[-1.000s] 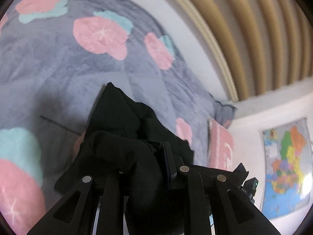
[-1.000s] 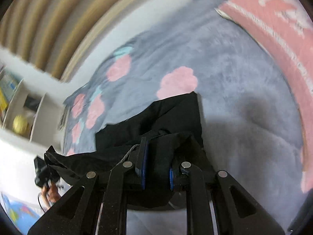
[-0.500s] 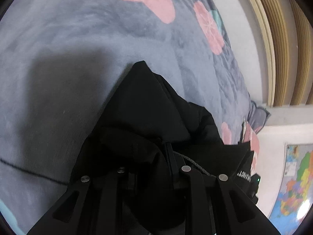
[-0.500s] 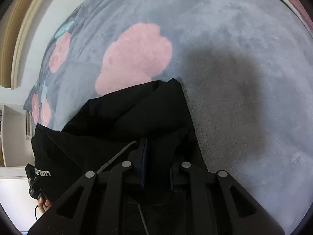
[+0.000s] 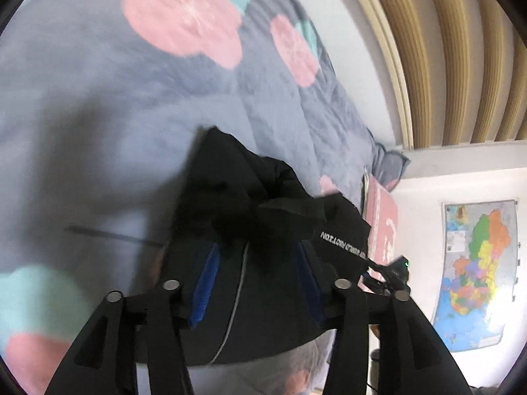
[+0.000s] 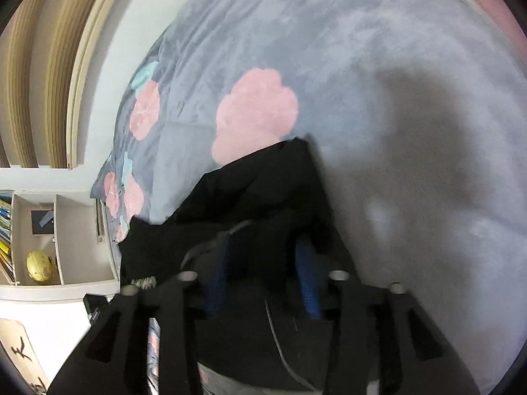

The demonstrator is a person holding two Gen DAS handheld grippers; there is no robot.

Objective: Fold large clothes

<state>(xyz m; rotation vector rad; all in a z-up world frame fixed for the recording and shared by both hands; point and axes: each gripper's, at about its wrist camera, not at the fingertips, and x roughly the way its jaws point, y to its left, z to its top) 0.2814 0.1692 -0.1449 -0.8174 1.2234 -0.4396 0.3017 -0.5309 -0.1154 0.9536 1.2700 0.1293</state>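
Black fabric garment with white lettering (image 5: 263, 217) lies bunched at lower centre of both frames, on the grey plush bedspread with pink and teal flowers (image 5: 98, 105). We see the left gripper (image 5: 257, 283) with fingers spread wide, cloth lying between the blue pads (image 5: 206, 283) but not pinched. Right gripper (image 6: 263, 273) fingers also stand apart; blur makes it hard to say whether cloth touches them. Coloured wall map (image 5: 477, 270) sits at lower right, white shelf unit (image 6: 49, 237) at left.
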